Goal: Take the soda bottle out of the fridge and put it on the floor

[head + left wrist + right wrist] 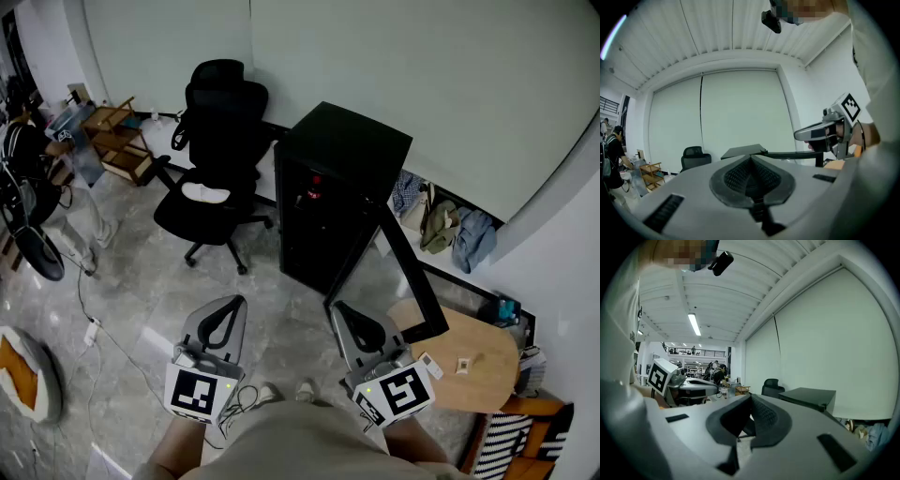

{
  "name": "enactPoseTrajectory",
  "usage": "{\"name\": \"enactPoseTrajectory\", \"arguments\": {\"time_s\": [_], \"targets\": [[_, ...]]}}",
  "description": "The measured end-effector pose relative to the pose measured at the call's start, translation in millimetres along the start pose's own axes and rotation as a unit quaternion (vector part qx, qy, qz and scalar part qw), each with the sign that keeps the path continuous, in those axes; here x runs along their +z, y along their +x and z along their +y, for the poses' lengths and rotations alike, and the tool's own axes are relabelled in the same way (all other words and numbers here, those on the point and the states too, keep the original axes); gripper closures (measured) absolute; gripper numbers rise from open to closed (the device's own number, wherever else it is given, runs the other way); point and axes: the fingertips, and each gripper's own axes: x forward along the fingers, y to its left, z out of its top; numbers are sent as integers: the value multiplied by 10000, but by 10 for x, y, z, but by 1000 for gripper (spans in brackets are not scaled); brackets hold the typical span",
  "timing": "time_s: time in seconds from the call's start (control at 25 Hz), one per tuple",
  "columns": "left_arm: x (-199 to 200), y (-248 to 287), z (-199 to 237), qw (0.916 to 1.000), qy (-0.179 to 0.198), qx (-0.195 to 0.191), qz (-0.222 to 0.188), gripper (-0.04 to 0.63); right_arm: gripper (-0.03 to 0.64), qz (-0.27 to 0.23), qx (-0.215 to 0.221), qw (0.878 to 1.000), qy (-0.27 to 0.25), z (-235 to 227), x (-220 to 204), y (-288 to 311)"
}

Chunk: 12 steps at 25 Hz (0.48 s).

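Observation:
The black fridge (342,155) stands on the floor ahead of me, its glass door (405,272) swung open toward the right. The inside is dark, with only small red glints (315,187); I cannot make out a soda bottle. My left gripper (238,302) and right gripper (337,307) are held side by side short of the fridge, both shut with nothing between their tips. The left gripper view shows its shut tips (751,157) with the fridge top (743,151) beyond. In the right gripper view its own shut tips (751,397) point left of the fridge (808,397).
A black office chair (214,178) stands left of the fridge. A round wooden table (464,366) sits at my right, near the open door. Bags (441,225) lie along the wall. A cable (94,328) runs over the floor; a person (28,159) and wooden shelf (117,141) are far left.

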Motion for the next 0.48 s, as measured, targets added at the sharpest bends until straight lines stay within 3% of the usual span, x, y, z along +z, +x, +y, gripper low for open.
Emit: {"name": "enactPoseTrajectory", "arguments": {"time_s": [0.48], "targets": [[42, 96, -219, 9999, 39, 89, 25, 589, 620, -129, 6, 9999, -35, -208, -28, -169]]}}
